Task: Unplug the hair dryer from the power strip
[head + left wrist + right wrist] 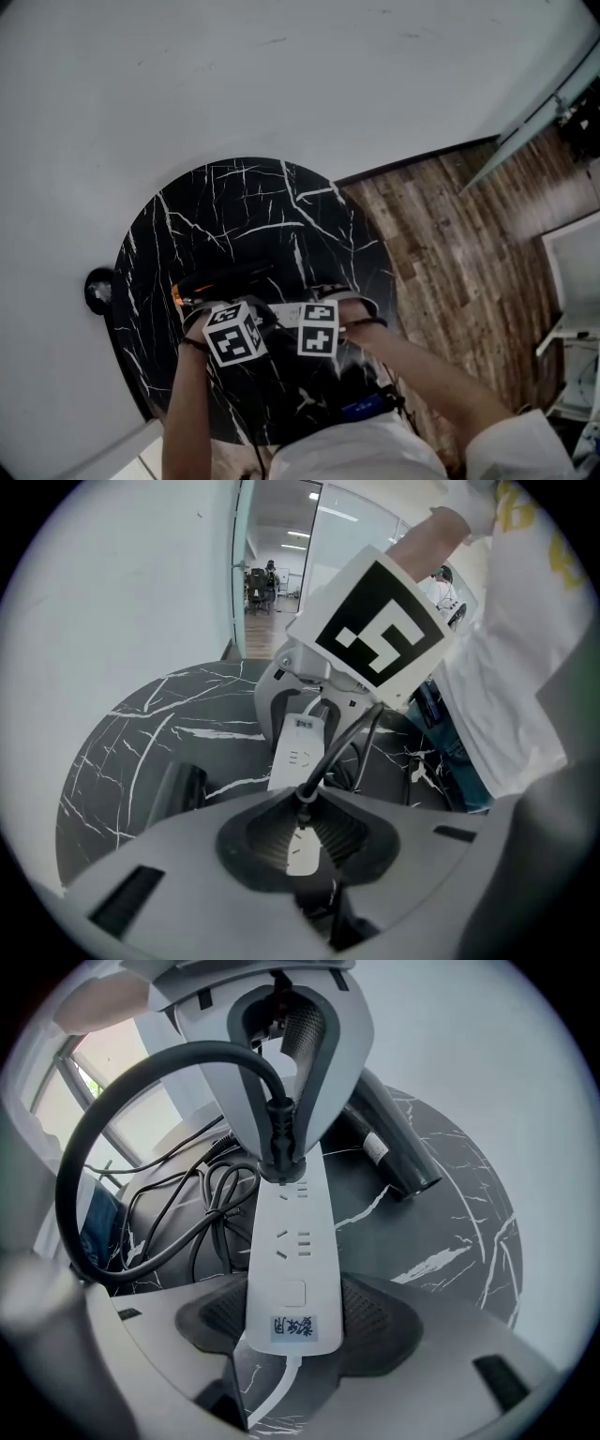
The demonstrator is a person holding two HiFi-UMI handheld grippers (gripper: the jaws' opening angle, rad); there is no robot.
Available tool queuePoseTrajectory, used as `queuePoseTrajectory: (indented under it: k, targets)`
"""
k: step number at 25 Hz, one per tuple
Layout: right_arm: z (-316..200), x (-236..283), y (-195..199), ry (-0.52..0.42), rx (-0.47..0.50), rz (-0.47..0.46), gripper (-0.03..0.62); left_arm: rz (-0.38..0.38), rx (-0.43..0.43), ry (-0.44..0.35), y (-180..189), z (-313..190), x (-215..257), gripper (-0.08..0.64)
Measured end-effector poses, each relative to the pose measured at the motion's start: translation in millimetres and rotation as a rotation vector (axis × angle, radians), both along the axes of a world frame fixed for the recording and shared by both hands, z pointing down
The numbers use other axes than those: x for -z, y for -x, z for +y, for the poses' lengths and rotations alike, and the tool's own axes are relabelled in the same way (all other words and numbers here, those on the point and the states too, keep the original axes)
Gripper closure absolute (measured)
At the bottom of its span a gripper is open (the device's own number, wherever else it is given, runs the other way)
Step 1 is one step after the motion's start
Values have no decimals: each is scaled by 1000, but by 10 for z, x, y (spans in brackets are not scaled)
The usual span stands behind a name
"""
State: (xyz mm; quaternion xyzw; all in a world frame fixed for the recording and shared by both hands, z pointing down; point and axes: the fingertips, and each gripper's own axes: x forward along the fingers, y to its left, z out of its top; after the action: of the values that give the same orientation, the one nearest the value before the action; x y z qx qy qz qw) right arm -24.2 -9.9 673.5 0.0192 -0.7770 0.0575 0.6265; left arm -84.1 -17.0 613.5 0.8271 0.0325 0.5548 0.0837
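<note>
A white power strip (pixel 292 1241) lies on the round black marble table (pixel 234 216). My right gripper (pixel 292 1321) is shut on its switch end, with a pad pressed to each long side. The hair dryer's black plug (pixel 279 1146) sits in the far socket, and my left gripper (pixel 279 1101) is shut on it from above. In the left gripper view the plug's cable (pixel 323 761) rises out from between the pads of the left gripper (pixel 302 841). The dark hair dryer (pixel 394 1152) lies beside the strip. From the head view both grippers (pixel 258 317) (pixel 314 314) stand close together over the strip (pixel 284 311).
The dryer's black cable (pixel 178 1213) lies coiled on the table near the strip, one loop arching up. A round black object (pixel 98 289) sits off the table's left edge. Wooden floor (pixel 450 244) lies to the right, a white wall behind. The person stands at the table's near edge.
</note>
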Motion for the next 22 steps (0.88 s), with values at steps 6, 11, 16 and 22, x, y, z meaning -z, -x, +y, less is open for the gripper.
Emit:
queuePoseTrajectory:
  k: [6,11,16,22]
  targets:
    - [5,-13,5,6,18,13,325,11,42,12,6,-10,-10,515]
    - [6,0,-9,6,3,-32,325,-14,52,15,-5,-7,-38,515]
    - [-23,22,-33,-33,-93,-96,322,-26,61,20,12,-28,-53,515]
    - [-70,38,-78,-147,-174,-174,295,-49,70,18,16,-12,-60,515]
